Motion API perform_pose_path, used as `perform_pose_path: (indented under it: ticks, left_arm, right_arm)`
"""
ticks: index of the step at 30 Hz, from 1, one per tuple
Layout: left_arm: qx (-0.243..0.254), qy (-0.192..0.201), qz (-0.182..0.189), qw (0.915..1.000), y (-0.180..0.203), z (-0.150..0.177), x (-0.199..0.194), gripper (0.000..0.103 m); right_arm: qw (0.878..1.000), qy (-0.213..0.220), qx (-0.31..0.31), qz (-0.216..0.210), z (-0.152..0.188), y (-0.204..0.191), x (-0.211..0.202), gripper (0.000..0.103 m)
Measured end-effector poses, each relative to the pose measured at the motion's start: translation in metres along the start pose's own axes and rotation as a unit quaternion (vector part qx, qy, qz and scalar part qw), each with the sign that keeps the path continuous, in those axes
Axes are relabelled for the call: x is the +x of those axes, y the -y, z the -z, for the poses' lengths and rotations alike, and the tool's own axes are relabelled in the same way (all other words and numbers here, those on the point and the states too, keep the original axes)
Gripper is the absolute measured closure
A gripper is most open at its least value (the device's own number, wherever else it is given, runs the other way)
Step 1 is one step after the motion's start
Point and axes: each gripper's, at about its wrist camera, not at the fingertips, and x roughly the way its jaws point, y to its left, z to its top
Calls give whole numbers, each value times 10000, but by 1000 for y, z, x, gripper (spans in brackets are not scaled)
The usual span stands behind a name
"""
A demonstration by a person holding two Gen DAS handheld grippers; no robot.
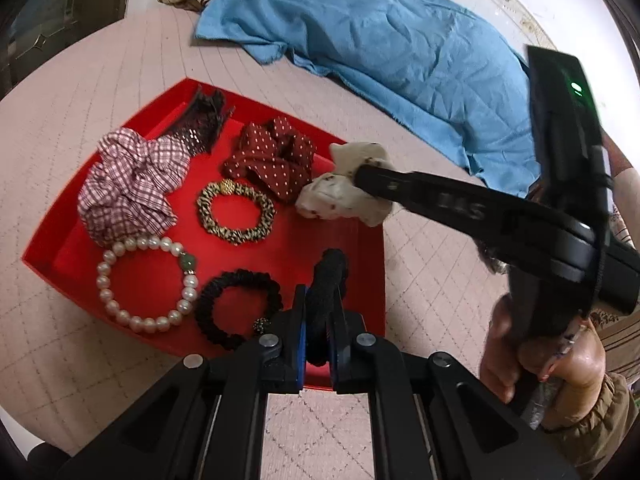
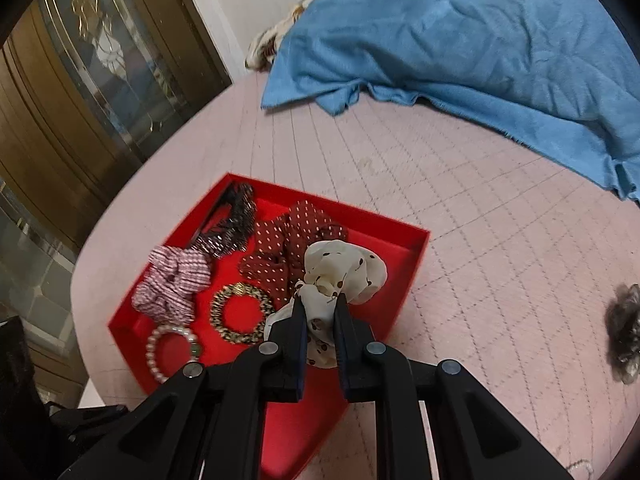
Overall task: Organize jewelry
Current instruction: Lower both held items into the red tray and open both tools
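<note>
A: We have both hands full. Our right gripper (image 2: 319, 307) is pinched shut on the cream scrunchie (image 2: 344, 270), which hangs over the right side of the red tray (image 2: 416, 240), just beside the dotted red scrunchie (image 2: 288, 248).

B: And our left gripper (image 1: 320, 298) is closed on a black hair tie (image 1: 329, 276), held over the tray's near edge, next to the other black tie (image 1: 236, 304) lying flat inside.

A: For the cream one, we'd judge the job is to lower it into the bare red patch to the right of the dotted one before we let go, so it doesn't drape over the wall.

B: Agreed. It's soft and puffy, so it will likely spread when released. We should keep it off the leopard band (image 1: 235, 212) too.

A: Room inside is tight. The plaid scrunchie (image 1: 132, 184), pearl bracelet (image 1: 146, 284) and dark clip (image 1: 200, 120) fill the left half. The open spots look like the right corner and the near strip.

B: Outside the tray we have plenty of pink cover (image 2: 480, 260) to the right. The blue cloth (image 2: 460, 40) lies well apart at the back, and something dark and frilly (image 2: 624, 332) sits at the right edge; we cannot tell what it is.

A: Our two grippers are close, so we should set down one piece at a time.
</note>
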Motion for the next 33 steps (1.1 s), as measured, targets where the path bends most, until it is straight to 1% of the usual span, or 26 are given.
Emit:
perform_pose_path:
  ticks: [4, 9, 11, 13, 15, 17, 19, 24, 27, 29, 33]
  left_arm:
    - [-28, -72, -10, 10000, -3, 0, 6, 95]
    - [-93, -27, -53, 9999, -6, 0, 3, 95]
    - [-82, -24, -78, 9999, -5, 0, 2, 94]
    - [-42, -28, -113, 9999, -3, 1, -1, 93]
    - [-3, -12, -141, 9999, 0, 1, -4, 90]
    - [25, 32, -172, 9998, 1, 1, -7, 77]
    - [42, 109, -218, 9997, 4, 2, -11, 70]
    - [117, 172, -283, 9994, 9, 2, -18, 69]
    - [158, 206, -351, 9990, 12, 2, -21, 62]
    - [181, 264, -410, 9986, 14, 3, -26, 55]
    - [209, 350, -514, 9978, 18, 4, -34, 54]
  right_arm:
    - [9999, -122, 31, 3, 1, 3, 14, 89]
    - [9999, -102, -46, -15, 1, 2, 14, 88]
    - [9999, -93, -79, -30, 1, 0, 12, 85]
    - [9999, -103, -111, -36, 2, -2, 11, 77]
    - [9999, -84, -112, -37, 2, -4, 9, 74]
    - [9999, -56, -86, -61, 3, -5, 5, 72]
    - [9999, -21, -88, -69, 2, -6, 1, 72]
    - [9999, 40, -116, -104, 2, -9, -9, 71]
    - [9998, 63, -88, -142, 3, -11, -14, 68]
    - [9998, 92, -70, -169, 4, -12, -19, 67]
    - [9997, 173, -62, -181, 6, -15, -31, 66]
